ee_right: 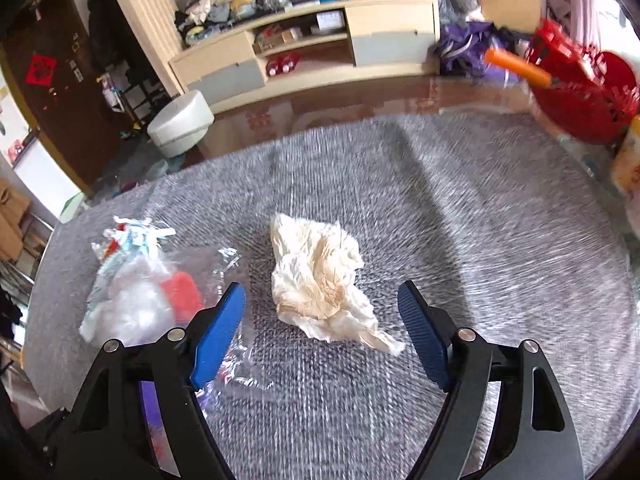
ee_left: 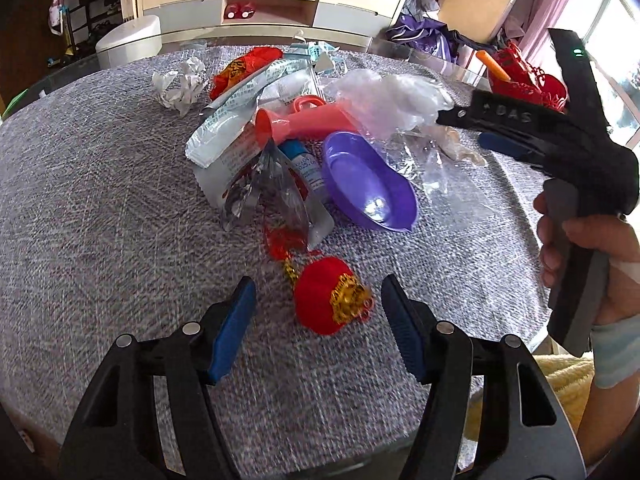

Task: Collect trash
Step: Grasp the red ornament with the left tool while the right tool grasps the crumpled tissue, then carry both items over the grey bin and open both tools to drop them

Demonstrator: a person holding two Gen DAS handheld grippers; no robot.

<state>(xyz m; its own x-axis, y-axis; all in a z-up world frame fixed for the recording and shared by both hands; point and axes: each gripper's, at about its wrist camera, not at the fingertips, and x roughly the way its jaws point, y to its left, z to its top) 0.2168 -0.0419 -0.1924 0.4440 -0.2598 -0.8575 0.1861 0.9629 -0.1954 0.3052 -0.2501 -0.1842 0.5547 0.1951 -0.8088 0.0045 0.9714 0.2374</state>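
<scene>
While both grippers hang above the grey woven tablecloth (ee_left: 100,200), neither one holds anything. The left gripper (ee_left: 318,312) has its blue pads spread wide apart, and the red lantern ornament (ee_left: 328,300) lies on the cloth between them, touching neither pad. A red knotted cord with gold beads runs from the ornament up toward the trash pile.

Trash pile, left wrist view:
- A purple plastic dish (ee_left: 370,182) lies tilted at the right side of the pile.
- A pink plastic funnel (ee_left: 304,122) lies on its side just behind the dish.
- Torn foil and printed wrappers (ee_left: 256,184) overlap to the left of the dish.
- A clear plastic bag (ee_left: 392,96) sits behind the funnel, under the tip of the right gripper.
- A crumpled white paper ball (ee_left: 182,84) lies apart at the far left.

The right gripper (ee_right: 322,312) also has its pads spread wide. A crumpled cream-coloured tissue (ee_right: 320,276) lies on the cloth between them, touching neither. The right wrist view is blurred. In the left wrist view the right hand (ee_left: 580,256) grips the tool's handle at the right edge.

A red basket (ee_right: 580,92) with an orange stick in it stands at the far right edge of the table. A white round bin (ee_right: 180,124) stands on the floor beyond the table.
</scene>
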